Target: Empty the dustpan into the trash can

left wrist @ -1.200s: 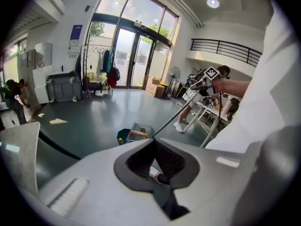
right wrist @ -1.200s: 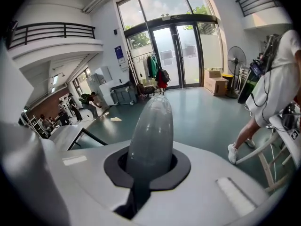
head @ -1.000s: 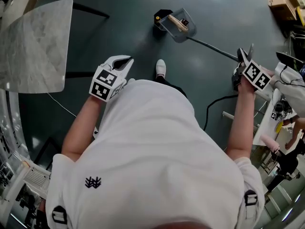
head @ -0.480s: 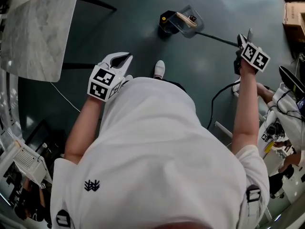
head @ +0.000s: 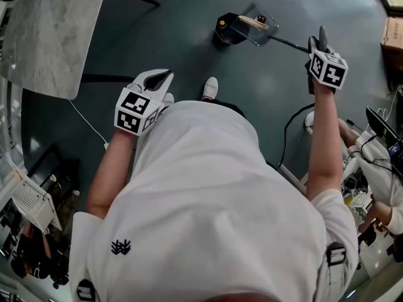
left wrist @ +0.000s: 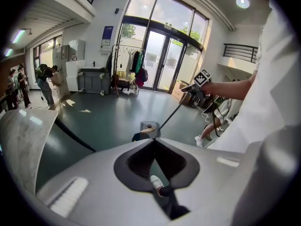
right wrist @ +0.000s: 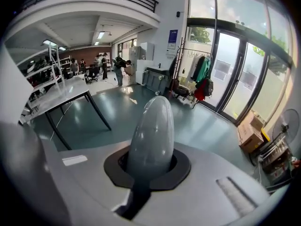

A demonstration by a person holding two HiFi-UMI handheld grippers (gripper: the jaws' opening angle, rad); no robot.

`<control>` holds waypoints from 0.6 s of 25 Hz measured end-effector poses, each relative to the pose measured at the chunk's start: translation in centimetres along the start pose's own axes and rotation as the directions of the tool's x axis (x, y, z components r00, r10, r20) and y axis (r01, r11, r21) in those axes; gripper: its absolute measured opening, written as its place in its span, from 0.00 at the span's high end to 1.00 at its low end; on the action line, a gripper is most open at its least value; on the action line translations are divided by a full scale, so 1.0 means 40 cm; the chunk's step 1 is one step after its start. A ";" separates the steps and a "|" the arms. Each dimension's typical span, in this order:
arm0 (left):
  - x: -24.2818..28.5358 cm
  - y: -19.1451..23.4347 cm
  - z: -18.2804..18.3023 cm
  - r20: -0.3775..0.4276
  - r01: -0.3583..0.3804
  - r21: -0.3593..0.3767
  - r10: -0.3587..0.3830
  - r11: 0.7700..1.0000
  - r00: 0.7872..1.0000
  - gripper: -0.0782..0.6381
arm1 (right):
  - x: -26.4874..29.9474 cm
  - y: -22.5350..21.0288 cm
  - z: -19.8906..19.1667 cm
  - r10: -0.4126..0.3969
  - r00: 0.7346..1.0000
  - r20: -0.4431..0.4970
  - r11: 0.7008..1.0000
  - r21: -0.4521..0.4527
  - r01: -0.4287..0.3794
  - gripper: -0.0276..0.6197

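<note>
A clear dustpan with a bit of debris in it hangs tilted beside a small black trash can on the dark floor ahead. Its long thin handle runs back to my right gripper, which is shut on the handle's grey rounded end. My left gripper is held near my chest, shut with nothing in it. In the left gripper view the dustpan shows beyond the shut jaws, with the right gripper up at the right.
A marble-topped table with black legs stands at the left, and a thin cable trails on the floor beside it. My white shoe is below the trash can. A cardboard box and equipment with a person crowd the right side.
My right gripper has swung forward and to the left with the handle. The dustpan has stayed by the black trash can. The left gripper has hardly moved.
</note>
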State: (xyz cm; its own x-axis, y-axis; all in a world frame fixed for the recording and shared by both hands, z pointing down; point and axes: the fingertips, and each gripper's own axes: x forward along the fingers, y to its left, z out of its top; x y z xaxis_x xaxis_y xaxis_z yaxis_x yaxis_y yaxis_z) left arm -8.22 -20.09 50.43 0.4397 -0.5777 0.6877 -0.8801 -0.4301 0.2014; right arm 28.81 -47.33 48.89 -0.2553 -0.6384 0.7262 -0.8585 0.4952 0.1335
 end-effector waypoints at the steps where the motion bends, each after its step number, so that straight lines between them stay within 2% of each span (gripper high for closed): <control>1: -0.001 0.000 -0.003 -0.003 0.001 -0.003 -0.001 1.000 1.000 0.81 | 0.002 0.013 0.007 0.004 1.000 0.000 1.000 -0.023 -0.004 0.95; 7: -0.018 0.017 -0.025 -0.011 0.007 -0.004 -0.007 1.000 1.000 0.81 | 0.012 0.104 0.043 0.019 1.000 -0.001 0.988 -0.152 -0.019 0.95; 15: -0.039 0.049 -0.033 -0.006 0.019 0.016 -0.019 1.000 1.000 0.81 | 0.027 0.228 0.059 0.035 0.999 0.000 0.944 -0.329 -0.033 0.95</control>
State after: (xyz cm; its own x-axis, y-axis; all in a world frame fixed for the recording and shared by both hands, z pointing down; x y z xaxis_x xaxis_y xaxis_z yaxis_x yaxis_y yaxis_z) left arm -10.87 -19.10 50.68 0.4550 -0.5653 0.6881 -0.8686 -0.4522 0.2029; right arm 19.65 -44.91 49.30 -0.2853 -0.6205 0.7305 -0.6552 0.6825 0.3239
